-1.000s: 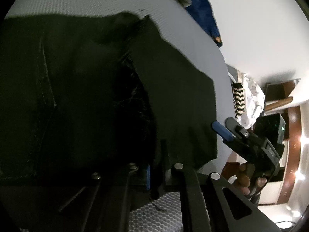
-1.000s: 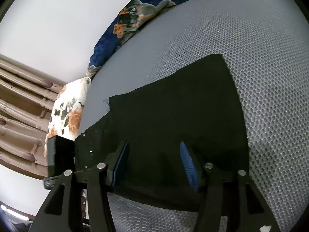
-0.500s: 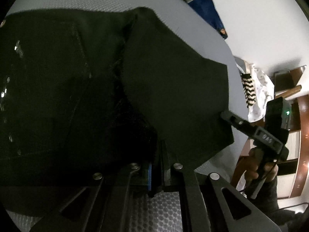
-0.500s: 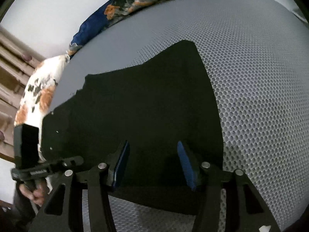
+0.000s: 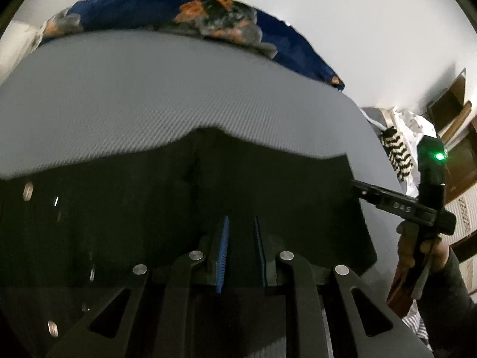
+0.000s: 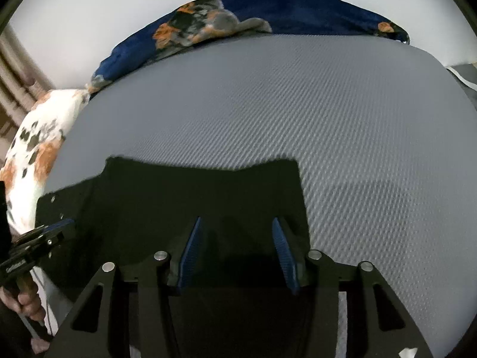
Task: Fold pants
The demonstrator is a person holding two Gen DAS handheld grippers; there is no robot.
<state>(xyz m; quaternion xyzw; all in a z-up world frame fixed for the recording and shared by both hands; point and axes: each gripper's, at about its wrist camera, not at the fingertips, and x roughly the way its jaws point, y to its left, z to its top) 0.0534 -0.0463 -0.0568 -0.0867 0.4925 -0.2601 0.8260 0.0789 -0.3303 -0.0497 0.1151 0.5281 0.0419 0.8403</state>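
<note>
With the left gripper (image 5: pixel 241 235) just parting off the black pants (image 5: pixel 179 208) and the right gripper (image 6: pixel 235 238) spread, the slack fold may spring open on the grey mattress (image 6: pixel 328 119).

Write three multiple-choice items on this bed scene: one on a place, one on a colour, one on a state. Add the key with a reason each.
1. Where do the black pants lie?
A. On the grey mattress
B. On a chair
C. On the floor

2. What is the ground colour of the blanket at the mattress's far edge?
A. Red
B. Dark blue
C. Green

3. How does the right gripper stand?
A. Shut flat
B. Jaws apart over the pants
C. Holding a pillow

Key: 1 A, grey mesh surrounds the cloth; 2 B, dark blue with orange flowers; 3 B, a gap shows between its blue pads.
</note>
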